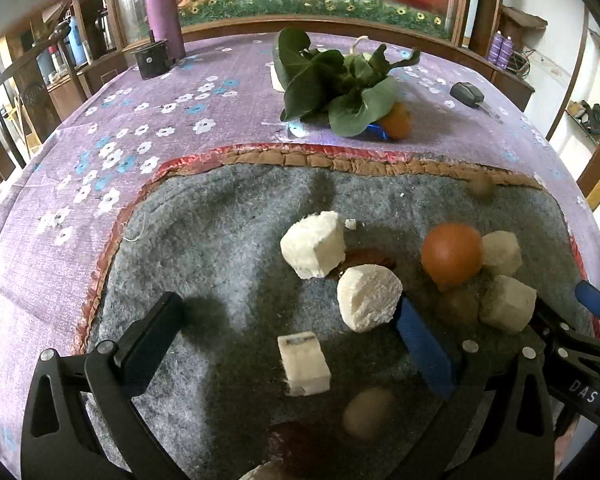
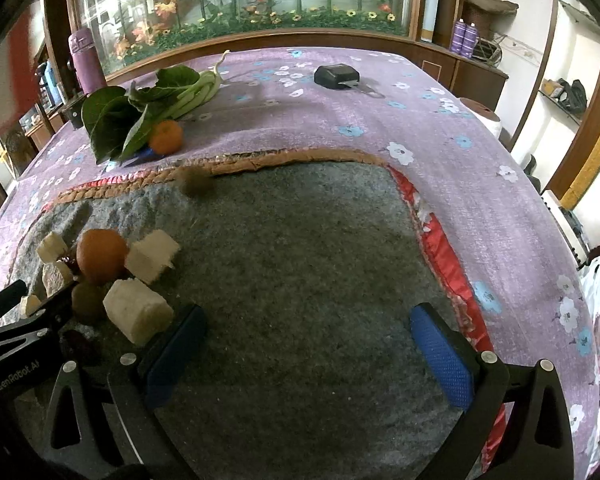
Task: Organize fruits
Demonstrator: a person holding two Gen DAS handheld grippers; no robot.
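Left wrist view shows my left hand-held gripper (image 1: pixel 292 340) spread wide and low over the grey felt mat (image 1: pixel 220 240), empty, fingers flanking a white rectangular block (image 1: pixel 304 364). Ahead lie two pale cut chunks (image 1: pixel 314 244) and a round orange fruit (image 1: pixel 452 254). A second orange fruit (image 1: pixel 396 120) sits beyond the mat beside leafy greens (image 1: pixel 332 80) on the purple flowered surface (image 1: pixel 160 92). My right hand-held gripper (image 2: pixel 304 352) is likewise wide, empty, angled down over bare mat.
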